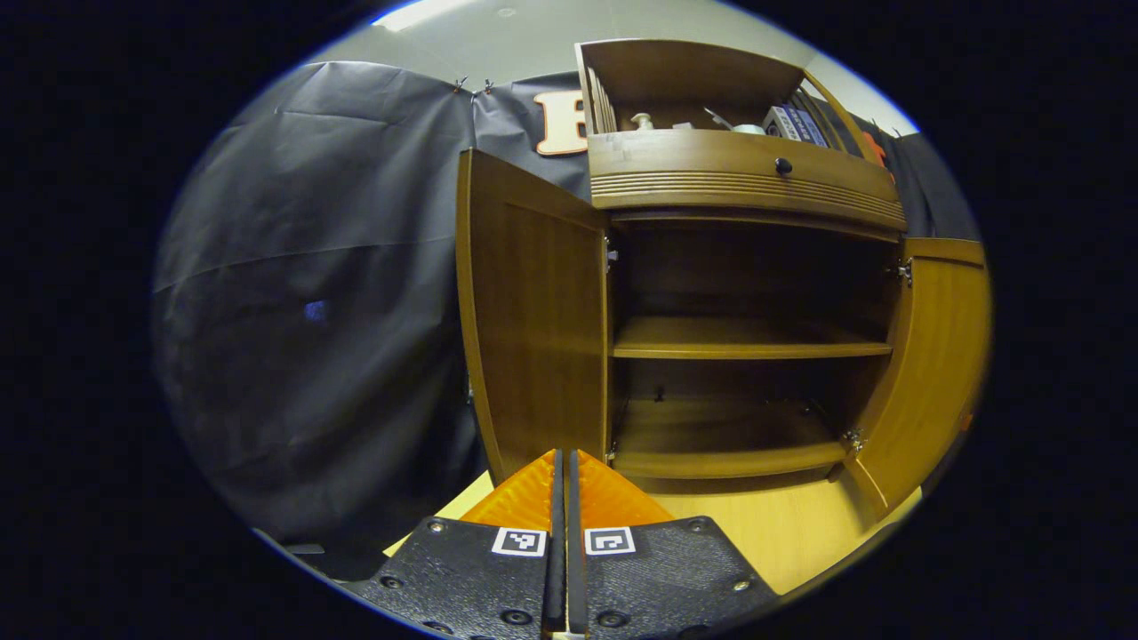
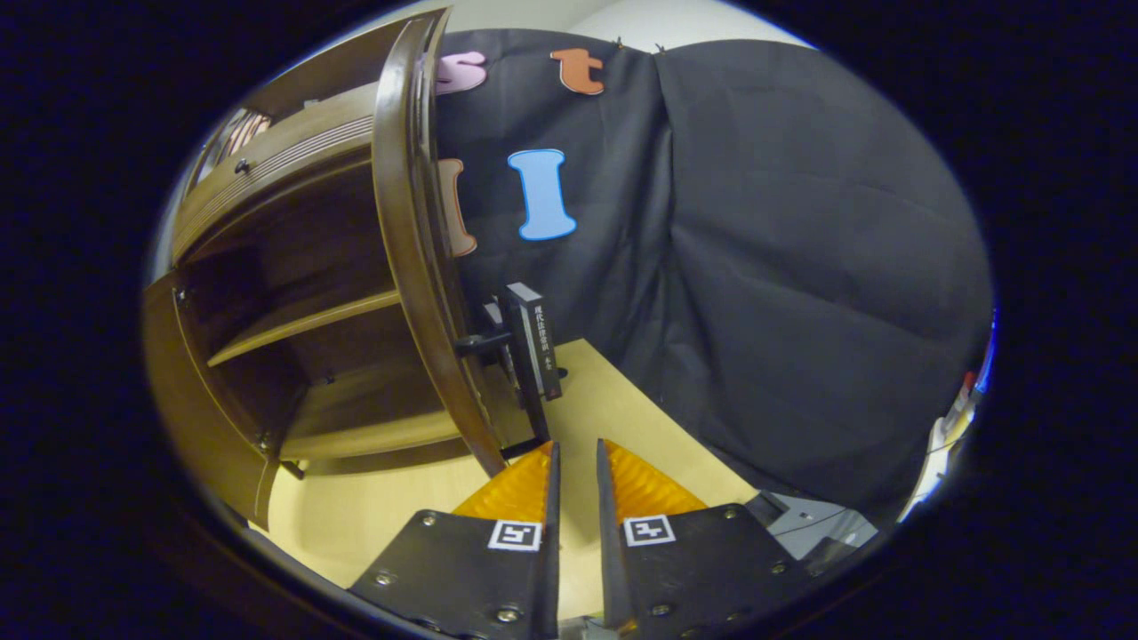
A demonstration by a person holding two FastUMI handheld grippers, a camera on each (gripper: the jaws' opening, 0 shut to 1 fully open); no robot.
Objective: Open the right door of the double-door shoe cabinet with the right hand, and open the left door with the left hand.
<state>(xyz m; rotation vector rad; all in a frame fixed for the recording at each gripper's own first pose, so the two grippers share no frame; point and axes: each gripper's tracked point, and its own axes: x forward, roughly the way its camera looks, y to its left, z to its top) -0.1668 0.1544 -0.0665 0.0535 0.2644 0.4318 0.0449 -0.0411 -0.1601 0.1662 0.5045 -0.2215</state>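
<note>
Left gripper (image 1: 564, 462), bottom centre of the left gripper view: fingers pressed together, holding nothing, tips level with the lower edge of the left door (image 1: 533, 329) but apparently not touching it. That door stands swung out at centre-left of the frame; the right door (image 1: 933, 373) is swung out at the right edge. Cabinet (image 1: 747, 178) interior is exposed: both shelves visible and bare. Right gripper (image 2: 573, 467), bottom centre of the right gripper view: narrow gap between the fingers, nothing in it. It sits just beside the right door, seen edge-on left of centre, with its handle (image 2: 480, 342) sticking out toward a dark upright box (image 2: 536, 347) on the table (image 2: 622, 418). Judgement: both doors look open, task essentially done, at most a pull-back left. Both tools point level toward the cabinet, free of it.
</note>
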